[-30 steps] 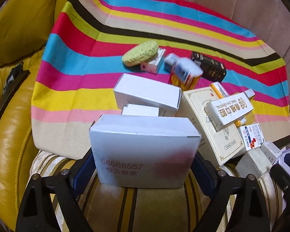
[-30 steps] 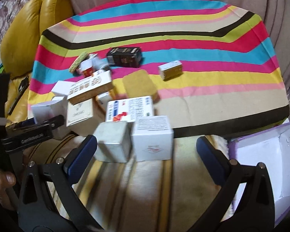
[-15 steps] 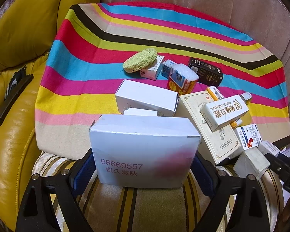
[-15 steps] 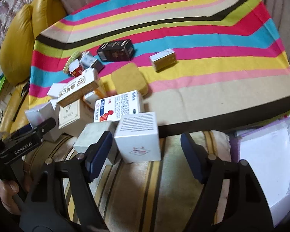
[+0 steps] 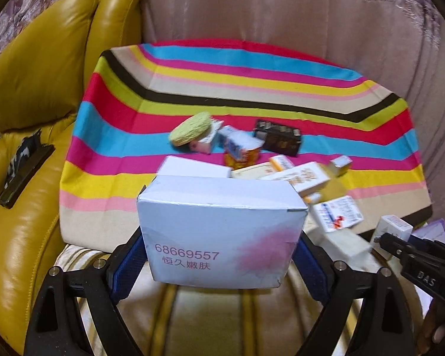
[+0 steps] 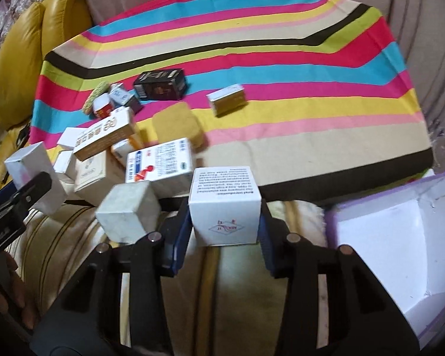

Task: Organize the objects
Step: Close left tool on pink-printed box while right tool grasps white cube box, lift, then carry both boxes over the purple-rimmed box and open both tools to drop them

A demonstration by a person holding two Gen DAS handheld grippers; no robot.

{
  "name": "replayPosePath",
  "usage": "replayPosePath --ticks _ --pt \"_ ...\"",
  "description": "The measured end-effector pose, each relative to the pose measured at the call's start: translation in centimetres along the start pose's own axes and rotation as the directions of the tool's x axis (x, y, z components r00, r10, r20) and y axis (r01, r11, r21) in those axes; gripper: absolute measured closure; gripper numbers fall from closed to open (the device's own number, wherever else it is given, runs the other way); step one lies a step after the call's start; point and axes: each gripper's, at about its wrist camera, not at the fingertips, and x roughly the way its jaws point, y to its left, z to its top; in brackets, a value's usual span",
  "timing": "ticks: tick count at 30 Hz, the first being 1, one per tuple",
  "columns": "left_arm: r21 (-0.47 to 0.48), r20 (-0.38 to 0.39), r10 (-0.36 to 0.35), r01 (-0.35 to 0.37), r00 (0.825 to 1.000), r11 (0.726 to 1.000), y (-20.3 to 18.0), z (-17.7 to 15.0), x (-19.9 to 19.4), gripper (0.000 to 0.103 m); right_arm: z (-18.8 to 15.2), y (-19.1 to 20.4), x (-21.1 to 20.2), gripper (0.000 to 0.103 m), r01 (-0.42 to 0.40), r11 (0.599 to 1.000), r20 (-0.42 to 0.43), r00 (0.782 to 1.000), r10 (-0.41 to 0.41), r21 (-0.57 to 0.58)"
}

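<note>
Left hand-held gripper clamps white box printed "68669557".

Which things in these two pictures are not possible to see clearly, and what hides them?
- Left wrist view: the white box in the left gripper covers the boxes behind it.
- Left wrist view: small print on the blurred pile is unreadable.
- Right wrist view: the purple tray is cut by the frame edge.
- Right wrist view: the small white box in the right gripper hides the surface under it.
</note>
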Motion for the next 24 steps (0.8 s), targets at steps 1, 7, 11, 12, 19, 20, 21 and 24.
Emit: replayPosePath --ticks 1,7,11,12,19,20,21,24 --pt "0.008 0.005 -0.01 0.01 1.0 1.0 -0.5 0.0 -0.2 0.011 -0.1 -0.3 -0.2 0.057 0.011 1.0 0.004 1.0 -0.011 0.003" --pt "0.088 0.019 -0.058 0.056 0.998 0.995 -4.2 -0.4 -1.1 0.011 -0.8 -2.8 -1.5 0.057 0.067 0.997 0.024 0.997 -0.068 0.043" --pt "0.122 0.014 -0.11 0.108 0.994 0.987 -6.8 -0.8 -1.6 0.011 -1.4 -4.5 -2.3 0.057 0.082 0.994 0.032 0.996 -0.084 0.073" --pt "0.131 0.011 -0.123 0.12 0.992 0.984 -7.4 -0.8 -1.6 0.011 -1.6 -5.3 -2.6 0.057 0.087 0.992 0.034 0.995 -0.09 0.089" --pt "0.21 -0.035 -0.281 0.282 0.959 0.936 -13.7 -1.4 -2.2 0.011 -3.5 -10.4 -4.1 0.057 0.132 0.975 0.022 0.99 -0.138 0.18" --pt "0.224 -0.047 -0.305 0.307 0.951 0.925 -14.8 -1.6 -2.2 0.011 -3.8 -11.0 -4.3 0.057 0.14 0.972 0.02 0.989 -0.146 0.19" --pt "0.238 -0.057 -0.323 0.327 0.945 0.915 -15.7 -1.7 -2.3 0.011 -4.2 -12.0 -4.5 0.057 0.153 0.966 0.014 0.987 -0.159 0.207" --pt "0.277 -0.085 -0.364 0.373 0.928 0.886 -18.4 -2.2 -2.6 0.011 -5.2 -14.1 -5.0 0.057 0.185 0.952 0.0 0.982 -0.19 0.245"
